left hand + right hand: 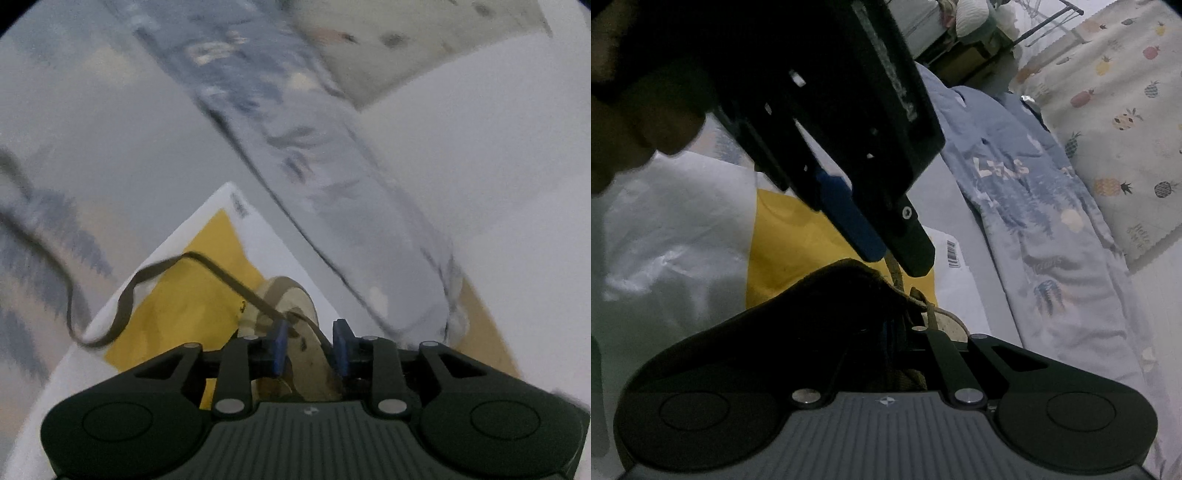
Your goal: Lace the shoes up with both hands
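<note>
The tan shoe (295,332) lies on a yellow-and-white bag (192,295), just ahead of the left gripper (310,345), whose blue pads stand apart astride its lace (162,273). The right gripper (916,325) is clenched beside the shoe's dark collar, its fingertips hidden.

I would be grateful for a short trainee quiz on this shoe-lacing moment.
1. True or false: the left gripper has its blue-padded fingers pressed flat together.
2. The flat brown shoelace loops out over: A) a yellow-and-white package; B) a metal tray; C) a wooden floor.
3. Fill in: the pale cloth at the right of the right wrist view is printed mostly with ____.

Key: 1 false, the fingers stand apart; 2 A; 3 pineapples.
</note>
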Demonstrator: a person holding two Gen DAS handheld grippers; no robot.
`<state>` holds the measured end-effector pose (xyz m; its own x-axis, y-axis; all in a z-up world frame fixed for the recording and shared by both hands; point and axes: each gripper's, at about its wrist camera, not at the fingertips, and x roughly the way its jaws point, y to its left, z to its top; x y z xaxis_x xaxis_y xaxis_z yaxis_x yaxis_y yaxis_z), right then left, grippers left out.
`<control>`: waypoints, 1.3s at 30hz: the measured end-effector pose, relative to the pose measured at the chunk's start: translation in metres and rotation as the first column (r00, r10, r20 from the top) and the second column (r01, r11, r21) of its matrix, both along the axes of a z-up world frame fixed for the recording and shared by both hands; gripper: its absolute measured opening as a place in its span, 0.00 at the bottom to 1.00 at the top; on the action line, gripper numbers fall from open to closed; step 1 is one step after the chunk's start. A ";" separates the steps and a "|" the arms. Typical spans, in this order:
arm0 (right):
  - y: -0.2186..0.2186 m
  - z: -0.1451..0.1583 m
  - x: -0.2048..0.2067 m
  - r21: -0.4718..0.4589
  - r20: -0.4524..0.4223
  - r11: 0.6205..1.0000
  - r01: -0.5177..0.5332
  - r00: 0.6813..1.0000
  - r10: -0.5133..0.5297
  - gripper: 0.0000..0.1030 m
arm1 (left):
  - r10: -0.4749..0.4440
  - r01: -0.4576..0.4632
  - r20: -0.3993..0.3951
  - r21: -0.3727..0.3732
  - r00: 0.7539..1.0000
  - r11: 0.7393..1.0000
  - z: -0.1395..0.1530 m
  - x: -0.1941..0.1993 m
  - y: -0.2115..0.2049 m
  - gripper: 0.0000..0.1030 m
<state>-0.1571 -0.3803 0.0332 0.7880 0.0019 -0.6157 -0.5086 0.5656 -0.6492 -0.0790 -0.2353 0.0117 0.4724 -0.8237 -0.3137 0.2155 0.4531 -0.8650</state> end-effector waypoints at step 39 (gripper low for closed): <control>-0.008 0.010 -0.013 0.108 0.053 0.980 0.166 0.984 -0.173 0.01 | 0.284 -0.280 -0.087 0.048 0.955 0.959 -0.001 0.008 0.020 0.01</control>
<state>-0.1702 -0.3887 0.0435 0.8188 -0.0739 -0.5693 -0.3605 0.7056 -0.6101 -0.0710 -0.2152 0.0103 0.6515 -0.6488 -0.3932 -0.0057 0.5141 -0.8577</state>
